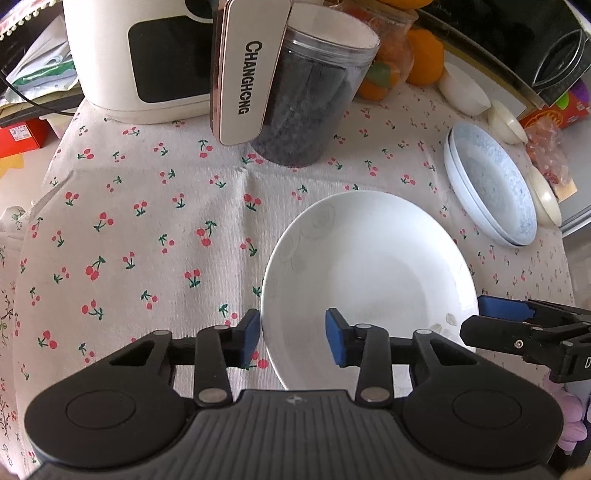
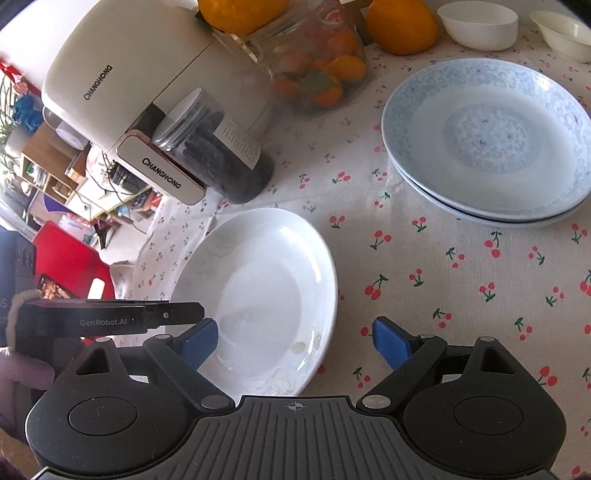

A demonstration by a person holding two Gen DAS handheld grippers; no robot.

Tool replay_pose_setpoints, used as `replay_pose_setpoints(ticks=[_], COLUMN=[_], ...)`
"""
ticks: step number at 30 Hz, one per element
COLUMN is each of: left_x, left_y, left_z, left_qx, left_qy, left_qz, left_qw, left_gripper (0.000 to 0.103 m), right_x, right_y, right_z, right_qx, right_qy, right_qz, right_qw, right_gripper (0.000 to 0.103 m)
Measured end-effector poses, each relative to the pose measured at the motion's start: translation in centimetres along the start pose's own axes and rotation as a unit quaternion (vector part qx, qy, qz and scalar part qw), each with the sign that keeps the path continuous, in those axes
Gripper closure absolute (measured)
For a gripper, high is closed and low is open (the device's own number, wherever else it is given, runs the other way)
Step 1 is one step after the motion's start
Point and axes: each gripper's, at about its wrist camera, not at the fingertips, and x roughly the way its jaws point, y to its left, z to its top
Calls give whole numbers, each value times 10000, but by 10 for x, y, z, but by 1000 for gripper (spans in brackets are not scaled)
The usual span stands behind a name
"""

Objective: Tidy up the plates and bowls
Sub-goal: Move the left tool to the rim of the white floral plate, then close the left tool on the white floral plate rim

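White porcelain plate (image 1: 369,288) sat on the cherry-print tabletop (image 1: 147,229), right in front of both my claws. My left claw (image 1: 293,341) straddled its near-left rim: one blue pad outside the edge, touching or nearly so, the other pad over the plate's inner slope. Jaws partly closed, but a gap showed at the inner pad, so no firm pinch yet as far as I could tell. My right claw (image 2: 295,343) was wide open, holding nothing, with its left pad over the plate's near side and its right pad out over bare cloth.

Key relation: the stack of blue-patterned plates (image 2: 491,144) lay up and to the right of the white plate, clearly apart from it, with open cloth between. Small white bowls (image 2: 478,24) sat beyond that stack.

My read: left claw was nearer to a grip, so it should finish clamping the rim, then lift and carry rightward onto the blue stack.
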Motion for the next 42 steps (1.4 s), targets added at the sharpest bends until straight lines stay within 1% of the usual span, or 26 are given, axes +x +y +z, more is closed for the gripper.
replay_pose_setpoints(ticks=[4,7,9,10,12,16,18,20,25,30,42], left_x=[0,0,0,0,1,0,-1,-2,-5,-10,-11], left_y=[0,1,1,1,2,3,2,2,0,-6,-22], left_z=[0,1,1,1,1,1,1,1,2,4,8], left_qx=[3,-12,-28,-31,-39,-59,-79,-97,-76,-36,-29], left_qy=[14,13,10,8,5,-7,-19,-28,-95,-222,-384], left_qz=[18,41,65,80,103,123,115,92,27,-20,-156], left_qw=[10000,10000,10000,10000,9999,9999,9999,9999,9999,9997,9991], left_gripper=[72,75,77,79,81,84,84,84,86,86,86], right_x=[1,3,4,4,4,4,4,2,-2,-12,-34], right_y=[-1,-2,-2,-3,-3,-3,-4,-5,-7,-10,-19], right_z=[-1,-2,-2,-2,-3,-2,-2,-2,0,4,18], right_qx=[49,70,75,78,82,98,123,134,121,180,262], right_qy=[19,44,59,59,55,33,28,19,-69,-210,-522], right_qz=[-18,-30,-32,-37,-49,-101,-145,-193,-300,-273,-203], right_qw=[10000,10000,9999,9999,9999,9999,9998,9997,9995,9992,9981], right_gripper=[18,29,41,45,60,68,73,76,78,81,82])
